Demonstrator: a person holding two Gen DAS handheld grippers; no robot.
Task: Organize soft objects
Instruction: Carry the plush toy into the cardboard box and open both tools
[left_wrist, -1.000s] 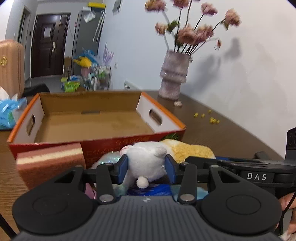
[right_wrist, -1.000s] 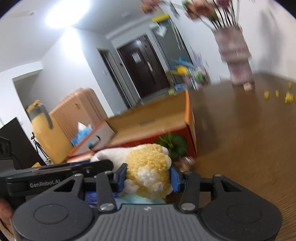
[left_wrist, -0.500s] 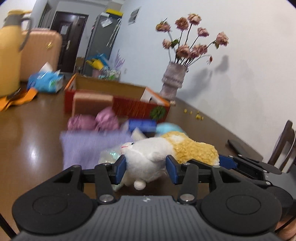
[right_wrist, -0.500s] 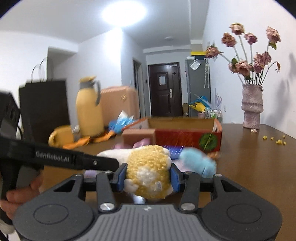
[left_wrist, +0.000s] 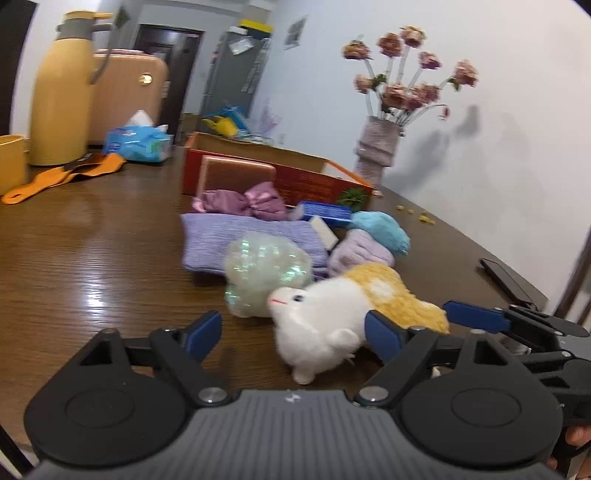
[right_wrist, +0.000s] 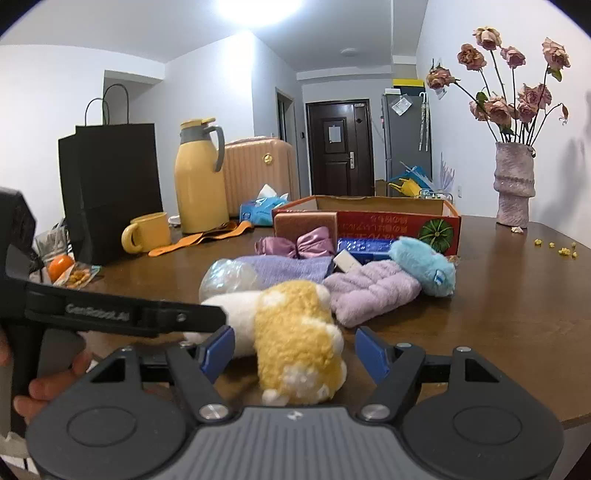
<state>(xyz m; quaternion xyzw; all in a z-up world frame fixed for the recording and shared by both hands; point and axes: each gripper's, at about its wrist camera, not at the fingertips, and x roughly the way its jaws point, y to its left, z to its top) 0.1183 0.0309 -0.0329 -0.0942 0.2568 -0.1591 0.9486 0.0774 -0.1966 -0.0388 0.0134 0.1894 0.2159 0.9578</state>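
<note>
A white and yellow plush animal (left_wrist: 332, 317) lies on the brown table near its front edge; the right wrist view shows its yellow rear (right_wrist: 295, 332). My left gripper (left_wrist: 293, 328) is open around its white head, the right pad touching it. My right gripper (right_wrist: 293, 349) is open around its yellow rear, not gripping. Beyond lie a shiny clear pouch (left_wrist: 266, 273), a lilac folded cloth (left_wrist: 236, 236), a lilac fluffy cloth (right_wrist: 369, 291), a blue plush (right_wrist: 424, 266), a purple satin bow (right_wrist: 295, 242) and a pink sponge (left_wrist: 236, 175) leaning on the orange cardboard box (right_wrist: 388, 218).
A vase of dried roses (right_wrist: 515, 184) stands at the back right. A yellow thermos (right_wrist: 199, 181), yellow mug (right_wrist: 147, 232), black paper bag (right_wrist: 110, 192), tissue pack (left_wrist: 136, 142) and orange strap (left_wrist: 62, 177) stand at the left. A black phone (left_wrist: 506, 280) lies at the right.
Both grippers carried the plush back from the box toward the table's front, set it down and opened their jaws, letting go of it.
</note>
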